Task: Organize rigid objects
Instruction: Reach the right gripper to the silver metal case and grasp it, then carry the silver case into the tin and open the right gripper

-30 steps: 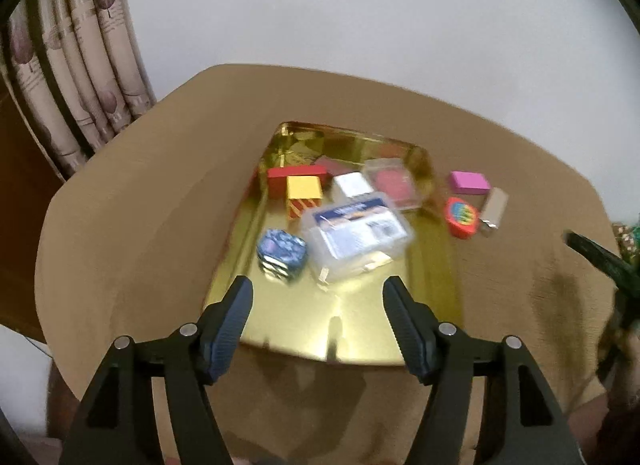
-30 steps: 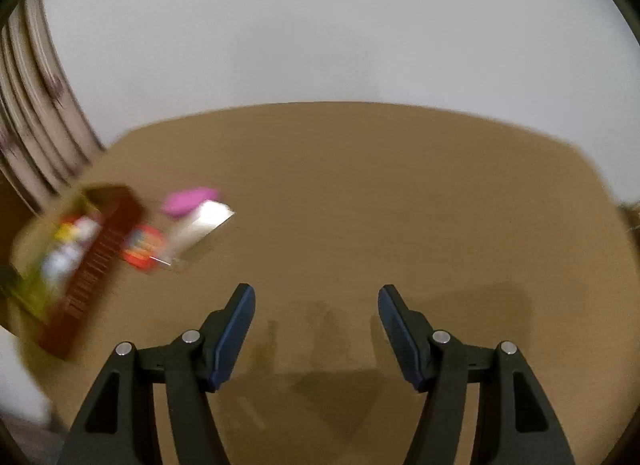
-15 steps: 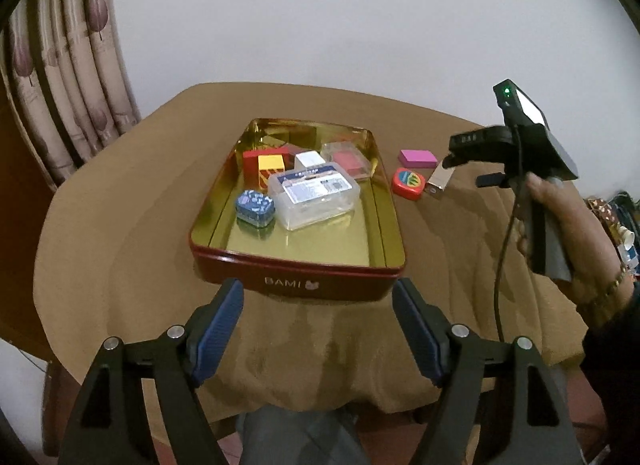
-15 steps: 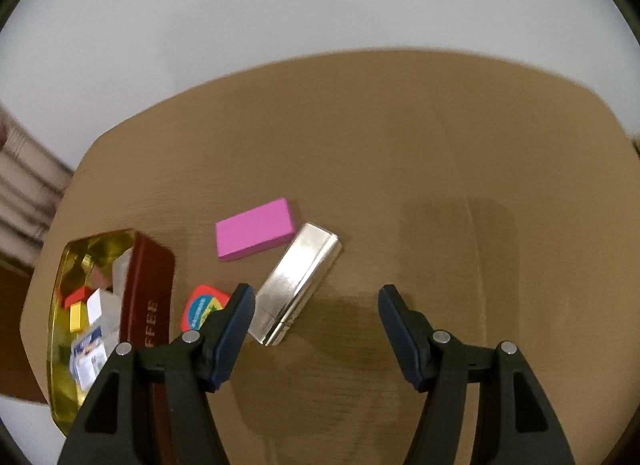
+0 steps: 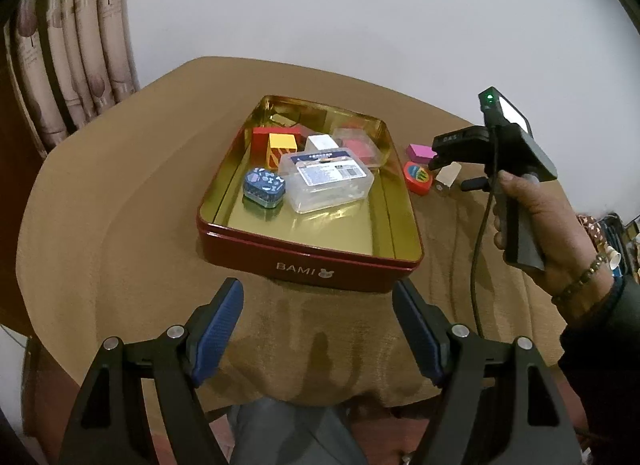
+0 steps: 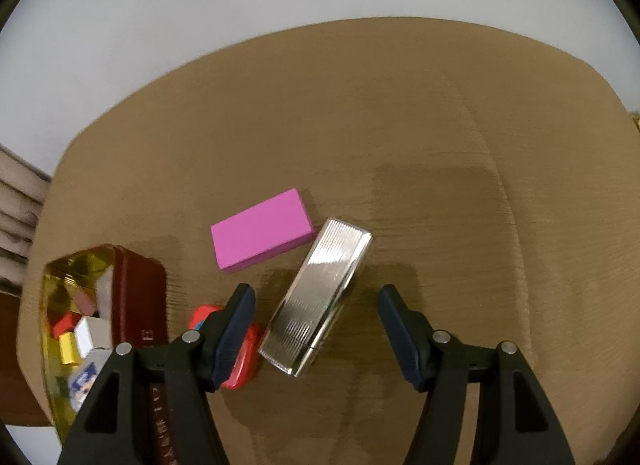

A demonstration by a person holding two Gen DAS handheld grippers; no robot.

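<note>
Silver and ribbed, the metal case (image 6: 318, 299) lies on the brown-clothed desk (image 6: 440, 145), just right of the red tin (image 5: 304, 261), with the pink block (image 6: 261, 229) touching its far end and a red oval piece (image 6: 240, 361) at its near left. The right gripper (image 6: 316, 317) hangs over it, jaws open, the case between them but untouched. The left gripper (image 5: 318, 319) waits before the tin's near wall, jaws open, nothing between them.

Brown-clothed table (image 5: 120, 201) carries red tin (image 5: 304, 261), pink block (image 6: 262, 230), silver case (image 6: 318, 301).
</note>
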